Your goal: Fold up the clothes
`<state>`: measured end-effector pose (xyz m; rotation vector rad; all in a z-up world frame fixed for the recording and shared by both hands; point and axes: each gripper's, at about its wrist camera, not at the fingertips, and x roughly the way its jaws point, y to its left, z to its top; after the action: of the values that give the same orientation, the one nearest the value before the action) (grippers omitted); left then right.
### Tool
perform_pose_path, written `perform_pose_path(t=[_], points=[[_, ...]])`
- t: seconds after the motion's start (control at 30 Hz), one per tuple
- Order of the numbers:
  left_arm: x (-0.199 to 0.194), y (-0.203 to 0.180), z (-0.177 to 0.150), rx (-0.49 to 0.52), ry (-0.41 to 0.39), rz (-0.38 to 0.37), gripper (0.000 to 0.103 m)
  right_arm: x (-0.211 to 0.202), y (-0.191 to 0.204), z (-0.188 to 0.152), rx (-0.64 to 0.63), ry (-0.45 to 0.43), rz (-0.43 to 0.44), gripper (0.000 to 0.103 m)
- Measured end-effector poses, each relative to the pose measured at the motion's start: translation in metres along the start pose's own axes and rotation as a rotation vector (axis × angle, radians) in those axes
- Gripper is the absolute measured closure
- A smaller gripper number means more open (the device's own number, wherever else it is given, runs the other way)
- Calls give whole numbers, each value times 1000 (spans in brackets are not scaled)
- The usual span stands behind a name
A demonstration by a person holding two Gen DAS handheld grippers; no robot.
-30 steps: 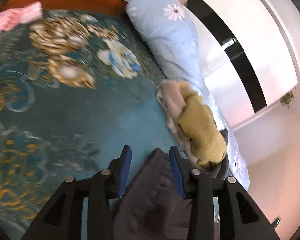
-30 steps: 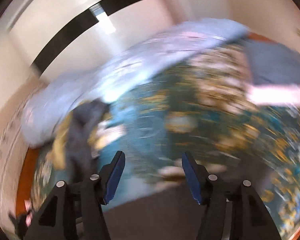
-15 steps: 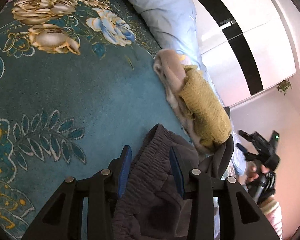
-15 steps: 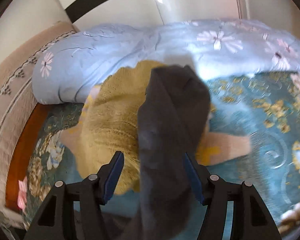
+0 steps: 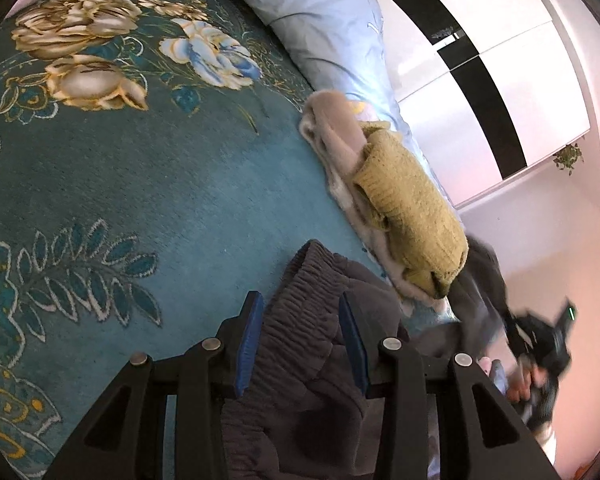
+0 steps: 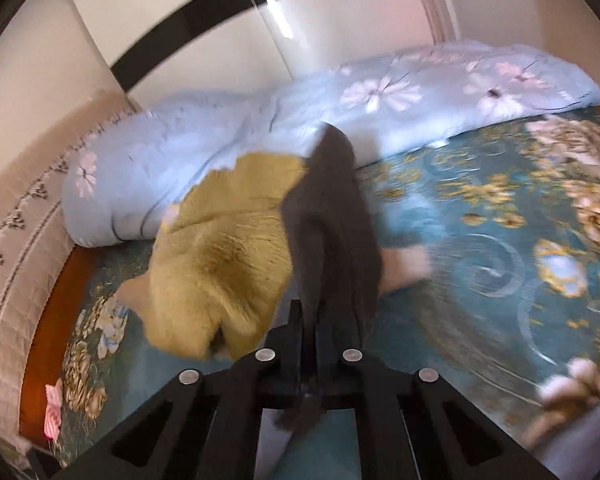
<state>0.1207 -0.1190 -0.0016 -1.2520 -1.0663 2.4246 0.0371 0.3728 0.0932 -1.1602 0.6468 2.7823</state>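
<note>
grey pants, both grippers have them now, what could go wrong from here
1. The grey pants lie across the yellow sweater; the right gripper, shut on the pants, could drag the sweater off its pile.
2. The left gripper holds only the bunched elastic waistband, which might slip out.
3. A pull may rumple the teal blanket.

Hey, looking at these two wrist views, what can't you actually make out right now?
- Grey trousers: the lower part runs off the bottom edge of the left view.
- Right claw: motion-blurred at the left view's edge.
- Yellow sweater pile: garments beneath are covered, in both views.
- Small pink item: too small, far left in the right view.
</note>
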Motion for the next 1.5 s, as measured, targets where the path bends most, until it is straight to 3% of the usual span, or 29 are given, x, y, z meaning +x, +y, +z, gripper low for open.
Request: perform_pose_path(t=[0.13,0.2,0.33,0.47,0.57,0.67,0.73,0.8,0.93,1.0,1.07,1.13,1.27,1.37,1.5], points=[[5,-1,0,6,8,11,63,-34,-51,-51,44,55,-33,98],[7,-3,-2,18,13,18,63,-32,-81,-79,91,130,-62,98],[8,-5,-5,35,18,29,63,-18,-114,-103,182,223,-44,96],[6,-3,-5,30,8,41,63,-34,-112,-89,166,190,-45,85],[10,-4,-4,33,11,48,63,-40,-87,-63,61,136,-123,52],[14,-7,-6,45,26,45,63,-35,-55,-31,-23,100,-164,48],[15,-8,-7,53,29,47,63,-18,-32,-17,-75,109,-137,42],[14,-7,-7,47,30,42,63,21,-8,-7,-148,181,-133,41],[11,-4,-6,30,27,33,63,99,1,-7,-190,303,-329,41],[10,-2,-5,24,23,29,62,126,-8,-12,-147,362,-375,41],[10,-1,-5,18,23,26,62,137,-17,-16,-120,366,-439,43],[11,-1,-5,14,26,25,62,137,-25,-19,-94,372,-482,60],[11,-2,-6,21,27,29,62,122,-39,-12,-32,371,-472,98],[12,-4,-7,31,26,31,62,90,-46,11,24,285,-323,98],[9,-4,-6,32,9,25,62,0,-75,42,154,36,-73,98]])
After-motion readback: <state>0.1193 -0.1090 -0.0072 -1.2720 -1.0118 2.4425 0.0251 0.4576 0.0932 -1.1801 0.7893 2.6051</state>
